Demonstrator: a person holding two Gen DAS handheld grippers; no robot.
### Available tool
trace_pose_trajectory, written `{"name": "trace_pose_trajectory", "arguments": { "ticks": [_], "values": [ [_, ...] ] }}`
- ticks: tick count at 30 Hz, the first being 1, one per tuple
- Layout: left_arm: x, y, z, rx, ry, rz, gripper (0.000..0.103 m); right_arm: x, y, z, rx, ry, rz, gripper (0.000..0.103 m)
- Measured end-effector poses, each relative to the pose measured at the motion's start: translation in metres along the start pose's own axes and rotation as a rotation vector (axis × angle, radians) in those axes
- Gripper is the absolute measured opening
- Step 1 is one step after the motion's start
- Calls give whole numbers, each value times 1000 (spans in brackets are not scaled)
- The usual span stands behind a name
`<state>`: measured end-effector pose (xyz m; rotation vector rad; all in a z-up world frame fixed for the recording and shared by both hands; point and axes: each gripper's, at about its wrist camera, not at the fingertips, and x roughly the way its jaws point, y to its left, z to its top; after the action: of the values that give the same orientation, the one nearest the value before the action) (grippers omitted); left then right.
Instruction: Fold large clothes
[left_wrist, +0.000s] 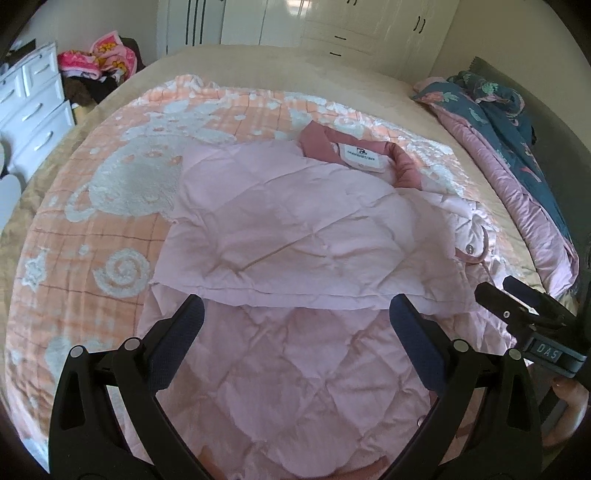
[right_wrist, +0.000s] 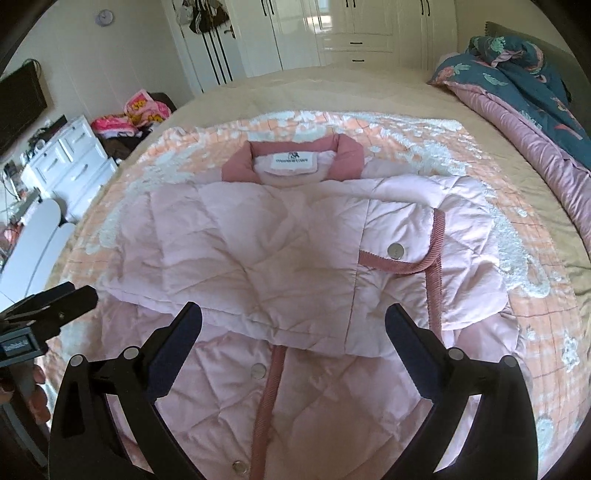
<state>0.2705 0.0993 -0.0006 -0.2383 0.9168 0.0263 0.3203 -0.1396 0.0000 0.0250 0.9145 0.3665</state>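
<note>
Bed (right_wrist: 369, 92) | pink jacket (right_wrist: 295, 236) ahead of both | left gripper (left_wrist: 295, 314) apart | right gripper (right_wrist: 293, 317) apart

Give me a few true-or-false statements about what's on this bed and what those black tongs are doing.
1. The pink quilted jacket lies on a peach patterned blanket. True.
2. The right tongs are clamped shut on the jacket. False: the jaws stand wide apart, gripping nothing.
3. The jacket's collar is a darker pink than its body. True.
4. The left tongs hold a sleeve up in the air. False: they are open, and the jacket lies flat.
5. A dark floral quilt is bunched at the right side of the bed. True.
</note>
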Motion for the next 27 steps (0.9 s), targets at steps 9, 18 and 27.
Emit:
{"name": "trace_pose_trajectory", "arguments": {
  "ticks": [9, 18, 27],
  "values": [
    [-28, -4, 0, 7, -41, -18, 94, -39, 5, 3, -20, -71, 0, 99],
    [-51, -8, -5, 14, -73, -19, 94, -77, 12, 4, -63, -138, -14, 99],
    [-83, -14, -8, 30, -120, -25, 94, -121, 18, 2, -88, -216, 8, 99]
  ]
}}
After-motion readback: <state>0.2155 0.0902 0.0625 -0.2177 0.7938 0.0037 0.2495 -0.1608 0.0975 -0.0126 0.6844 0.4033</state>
